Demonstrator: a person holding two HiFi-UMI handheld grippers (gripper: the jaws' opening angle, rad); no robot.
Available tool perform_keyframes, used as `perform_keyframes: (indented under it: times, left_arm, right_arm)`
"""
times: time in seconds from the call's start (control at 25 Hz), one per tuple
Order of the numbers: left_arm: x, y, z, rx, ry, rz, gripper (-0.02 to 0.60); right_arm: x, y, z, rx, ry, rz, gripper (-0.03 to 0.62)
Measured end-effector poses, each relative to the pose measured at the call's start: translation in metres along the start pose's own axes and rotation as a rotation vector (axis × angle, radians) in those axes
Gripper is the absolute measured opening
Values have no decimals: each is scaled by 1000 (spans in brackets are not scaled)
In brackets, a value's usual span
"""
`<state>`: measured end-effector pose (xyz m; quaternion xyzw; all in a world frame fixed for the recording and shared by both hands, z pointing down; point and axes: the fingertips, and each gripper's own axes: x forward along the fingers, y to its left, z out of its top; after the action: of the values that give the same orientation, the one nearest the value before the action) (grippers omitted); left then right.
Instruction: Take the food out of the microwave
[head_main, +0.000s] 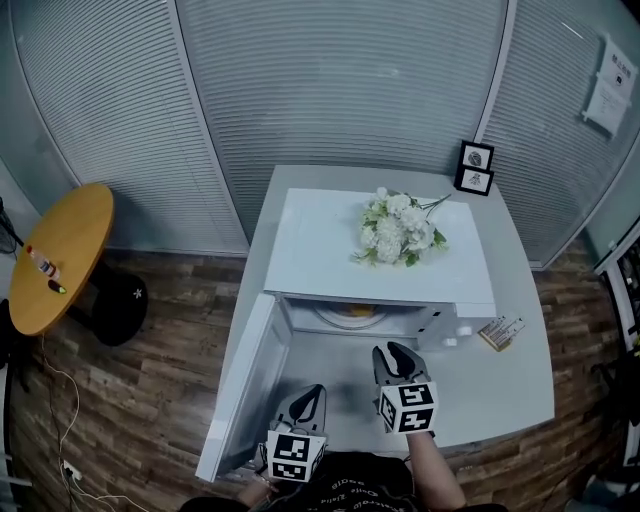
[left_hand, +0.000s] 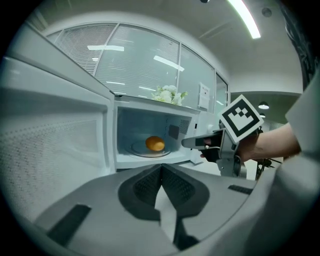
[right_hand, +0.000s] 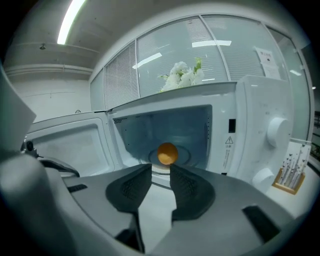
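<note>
A white microwave (head_main: 320, 250) stands on the grey table with its door (head_main: 250, 380) swung open to the left. Inside, a round orange food item (head_main: 352, 311) sits on the glass turntable; it also shows in the left gripper view (left_hand: 155, 144) and the right gripper view (right_hand: 167, 153). My right gripper (right_hand: 160, 167) is in front of the cavity, just short of the opening, its jaws a little apart with nothing between them. My left gripper (left_hand: 161, 166) hangs back by the open door (left_hand: 55, 135), jaws shut and empty. From the head view, the right gripper (head_main: 392, 350) is ahead of the left gripper (head_main: 312, 390).
A bunch of white flowers (head_main: 400, 228) lies on top of the microwave. Two small picture frames (head_main: 476, 167) stand at the table's far right, and a small patterned card box (head_main: 502, 331) lies beside the microwave's knobs (right_hand: 277, 131). A round wooden side table (head_main: 60, 255) stands to the left.
</note>
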<state>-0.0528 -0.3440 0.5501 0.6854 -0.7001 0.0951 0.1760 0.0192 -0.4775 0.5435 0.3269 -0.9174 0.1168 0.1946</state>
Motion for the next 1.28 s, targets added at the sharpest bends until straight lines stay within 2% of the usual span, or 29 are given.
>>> perform_keyframes:
  times: [0.04, 0.12, 0.28, 0.44, 0.6, 0.96, 1.28]
  left_arm:
    - [0, 3, -1, 0, -1, 14, 8]
    - [1, 8, -3, -4, 1, 33, 8]
    - [1, 9, -2, -6, 10, 32, 8]
    - [-2, 13, -4, -24, 20, 43, 8]
    - [-3, 18, -6, -36, 29, 59, 8]
    - [0, 23, -7, -49, 40, 71, 8]
    - [4, 30, -8, -57, 55, 93, 8]
  right_arm:
    - [4, 0, 2, 8, -1, 9, 117]
    - [12, 0, 4, 16, -3, 16, 124]
    - [28, 0, 11, 23, -7, 20, 196]
    - [46, 2, 18, 44, -3, 32, 234]
    - [62, -3, 24, 34, 7, 6, 286]
    - [98, -10, 20, 9, 76, -11, 332]
    - [129, -14, 15, -4, 134, -19, 347]
